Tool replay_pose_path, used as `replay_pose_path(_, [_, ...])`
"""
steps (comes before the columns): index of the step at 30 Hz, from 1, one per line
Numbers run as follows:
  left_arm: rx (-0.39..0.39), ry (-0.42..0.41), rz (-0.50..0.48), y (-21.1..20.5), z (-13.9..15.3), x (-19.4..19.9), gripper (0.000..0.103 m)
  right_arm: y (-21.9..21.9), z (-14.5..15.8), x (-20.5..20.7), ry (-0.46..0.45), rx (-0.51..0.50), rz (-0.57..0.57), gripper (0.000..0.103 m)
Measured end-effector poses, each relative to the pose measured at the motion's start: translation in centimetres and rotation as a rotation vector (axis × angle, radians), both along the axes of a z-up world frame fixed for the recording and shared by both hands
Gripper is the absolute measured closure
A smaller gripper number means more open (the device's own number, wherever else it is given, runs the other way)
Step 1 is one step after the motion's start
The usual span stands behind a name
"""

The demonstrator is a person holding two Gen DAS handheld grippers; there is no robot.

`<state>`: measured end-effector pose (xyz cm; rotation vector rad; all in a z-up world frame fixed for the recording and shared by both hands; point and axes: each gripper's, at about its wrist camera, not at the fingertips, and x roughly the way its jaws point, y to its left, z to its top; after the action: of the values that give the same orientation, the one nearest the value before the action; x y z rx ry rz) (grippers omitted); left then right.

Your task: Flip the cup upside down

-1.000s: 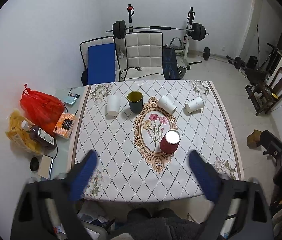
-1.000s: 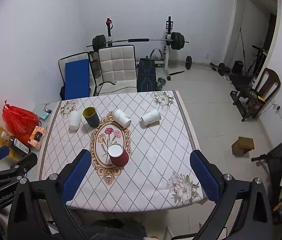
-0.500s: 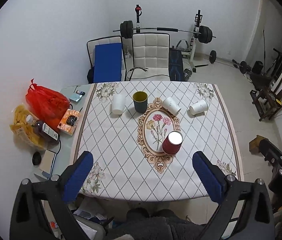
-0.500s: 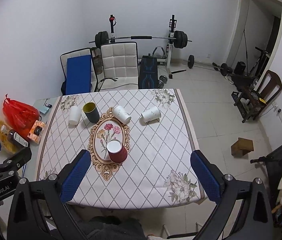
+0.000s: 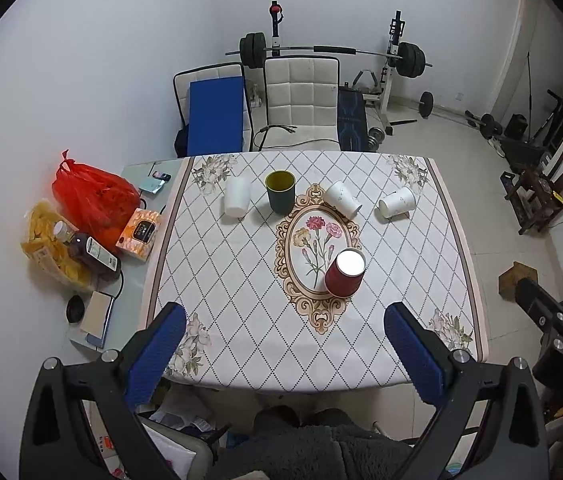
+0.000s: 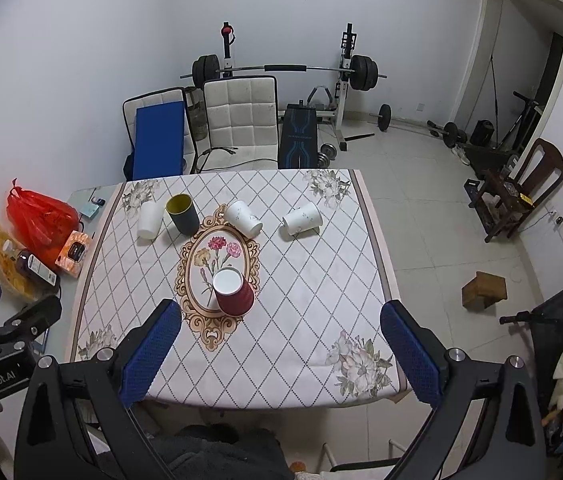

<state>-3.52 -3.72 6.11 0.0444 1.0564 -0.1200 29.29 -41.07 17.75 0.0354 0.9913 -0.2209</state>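
Home room: barbell rack (image 5: 333, 54), dining table (image 5: 457, 240), chairs (image 5: 301, 100).

Beyond your table (image 5: 241, 280), with its diamond-patterned cloth, a white padded chair (image 5: 301, 100) stood beside a chair with a blue cushion (image 5: 215, 116). Behind them you had a barbell on its rack (image 5: 333, 51) against the wall. To the left of the table a red plastic bag (image 5: 93, 196) sat near an orange tissue box (image 5: 139, 233) and a dark bottle (image 5: 91, 254). A wooden chair (image 6: 521, 196) stood at the far right.
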Motion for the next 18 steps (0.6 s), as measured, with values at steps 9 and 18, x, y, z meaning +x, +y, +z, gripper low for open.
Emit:
replay_pose_path(9, [0.003,-0.002,0.002,0.14,0.06,-0.07,0.001,0.24,-0.18,-0.53,0.006,0.008,0.010,0.001])
replay_pose_path(18, [0.003,-0.006,0.003,0.35,0.10,-0.33,0.001,0.30,-0.09,-0.92,0.002,0.018,0.017,0.001])
